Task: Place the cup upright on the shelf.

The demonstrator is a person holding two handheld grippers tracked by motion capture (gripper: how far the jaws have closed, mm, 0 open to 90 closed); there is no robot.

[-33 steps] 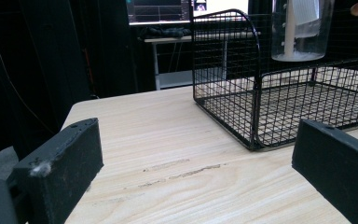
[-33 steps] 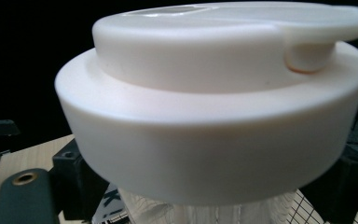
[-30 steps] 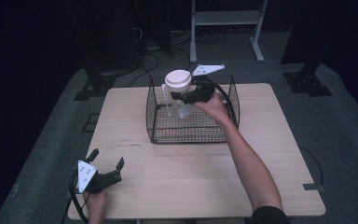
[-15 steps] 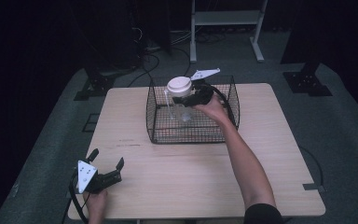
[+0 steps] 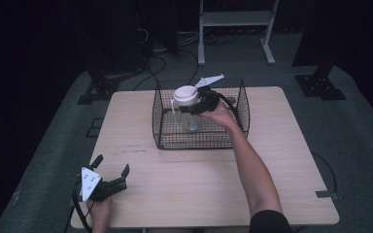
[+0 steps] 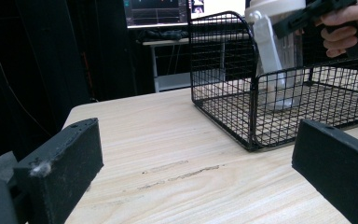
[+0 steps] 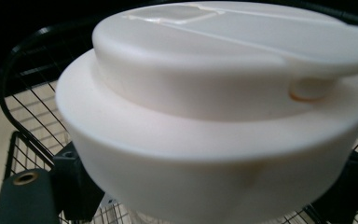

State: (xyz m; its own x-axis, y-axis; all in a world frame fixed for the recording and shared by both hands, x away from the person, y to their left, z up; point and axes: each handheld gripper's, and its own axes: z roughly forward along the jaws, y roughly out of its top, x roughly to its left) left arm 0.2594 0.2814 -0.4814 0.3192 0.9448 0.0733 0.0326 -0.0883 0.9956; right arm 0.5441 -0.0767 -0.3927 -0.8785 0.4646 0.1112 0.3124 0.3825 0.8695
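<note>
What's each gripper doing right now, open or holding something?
Left gripper: open, empty, low over the wooden table.
Right gripper: shut on the white-lidded clear plastic jug.

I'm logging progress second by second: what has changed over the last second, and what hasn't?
The right gripper, shut on the white-lidded clear jug, has shifted it slightly toward the middle of the black wire basket, still holding it by the lid with its base low inside. Nothing was picked up or released. The basket is unmoved, and the left gripper stays open on the wooden table near its front left corner.

No text, label, brand or number can be read anywhere.
</note>
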